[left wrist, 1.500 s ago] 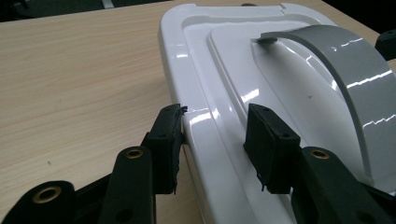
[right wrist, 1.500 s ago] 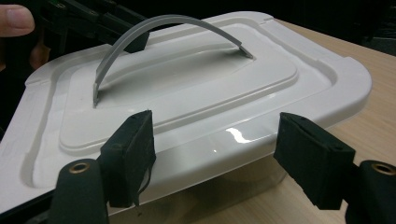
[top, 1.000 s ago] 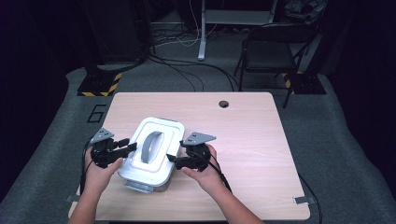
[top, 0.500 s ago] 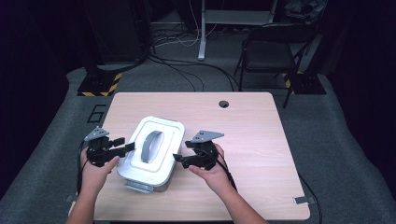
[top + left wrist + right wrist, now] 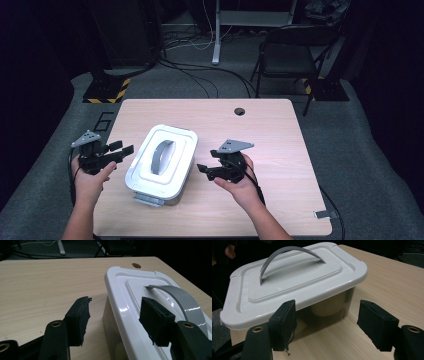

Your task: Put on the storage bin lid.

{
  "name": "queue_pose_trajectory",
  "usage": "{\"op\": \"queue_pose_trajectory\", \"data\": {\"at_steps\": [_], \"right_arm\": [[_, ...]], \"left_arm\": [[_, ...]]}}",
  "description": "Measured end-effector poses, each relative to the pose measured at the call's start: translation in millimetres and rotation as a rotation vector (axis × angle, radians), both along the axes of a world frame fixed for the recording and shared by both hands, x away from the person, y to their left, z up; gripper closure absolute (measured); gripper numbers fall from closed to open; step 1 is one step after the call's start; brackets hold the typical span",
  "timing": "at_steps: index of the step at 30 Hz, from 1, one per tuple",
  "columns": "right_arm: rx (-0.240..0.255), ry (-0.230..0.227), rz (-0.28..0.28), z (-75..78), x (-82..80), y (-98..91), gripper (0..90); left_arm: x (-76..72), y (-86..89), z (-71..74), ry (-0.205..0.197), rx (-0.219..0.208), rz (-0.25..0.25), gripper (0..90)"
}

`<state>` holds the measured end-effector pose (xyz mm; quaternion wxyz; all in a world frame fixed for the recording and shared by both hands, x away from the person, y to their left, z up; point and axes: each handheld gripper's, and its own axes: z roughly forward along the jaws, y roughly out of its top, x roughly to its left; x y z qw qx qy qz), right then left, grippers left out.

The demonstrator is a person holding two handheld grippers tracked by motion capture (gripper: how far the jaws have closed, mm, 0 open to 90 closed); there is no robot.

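The left gripper (image 5: 123, 150) hovers just off the left edge of the white lidded box (image 5: 162, 165), jaws spread after just opening, nothing between them. The box sits left of centre on the wooden table (image 5: 270, 130). The right gripper (image 5: 203, 169), jaws spread and empty, hangs near the box's right side. A black chair (image 5: 287, 55) stands beyond the table.
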<state>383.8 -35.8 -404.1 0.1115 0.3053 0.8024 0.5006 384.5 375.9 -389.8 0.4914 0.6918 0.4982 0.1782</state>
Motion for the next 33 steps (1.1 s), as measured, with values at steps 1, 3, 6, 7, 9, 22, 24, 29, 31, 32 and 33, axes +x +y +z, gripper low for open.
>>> {"op": "queue_pose_trajectory", "data": {"at_steps": [1,3,6,7,9,22,24,29,31,32,33], "right_arm": [[-0.004,-0.001,-0.005,0.7,-1.0,-3.3,30.2],[-0.005,0.003,-0.018,1.7,-3.4,-9.7,30.3],[-0.015,0.004,-0.032,1.4,-7.1,-19.3,30.3],[-0.018,0.002,-0.036,0.8,-8.4,-22.2,30.3],[-0.024,-0.001,-0.05,-0.3,-11.3,-28.2,30.3],[-0.009,0.002,-0.124,-11.7,-18.1,-64.4,30.3],[-0.009,0.005,-0.129,-14.1,-16.8,-68.2,30.4],[-0.025,0.011,-0.138,-24.0,-15.8,-73.7,30.6],[-0.04,0.011,-0.138,-28.5,-16.3,-74.6,30.7],[-0.047,0.008,-0.14,-30.3,-16.3,-75.4,30.6],[-0.049,0.007,-0.144,-32.0,-16.4,-76.4,30.7]], "left_arm": [[0.4,2.3,0.1,0.0,0.001,0.007,40.8],[1.5,6.8,0.0,0.004,0.002,0.012,40.8],[3.1,12.3,0.7,0.009,-0.001,0.017,40.8],[3.3,13.7,0.9,0.007,0.001,0.021,40.7],[3.9,16.2,0.7,-0.002,0.005,0.029,40.2],[3.1,31.3,-9.7,0.009,0.022,0.067,39.8],[3.2,33.0,-12.2,0.005,0.021,0.073,39.7],[4.0,36.6,-18.2,0.016,0.034,0.081,39.5],[4.3,37.6,-20.9,0.015,0.034,0.079,39.2],[4.8,38.2,-22.7,0.005,0.039,0.081,39.1],[4.8,38.5,-24.5,0.002,0.045,0.082,38.8]]}}
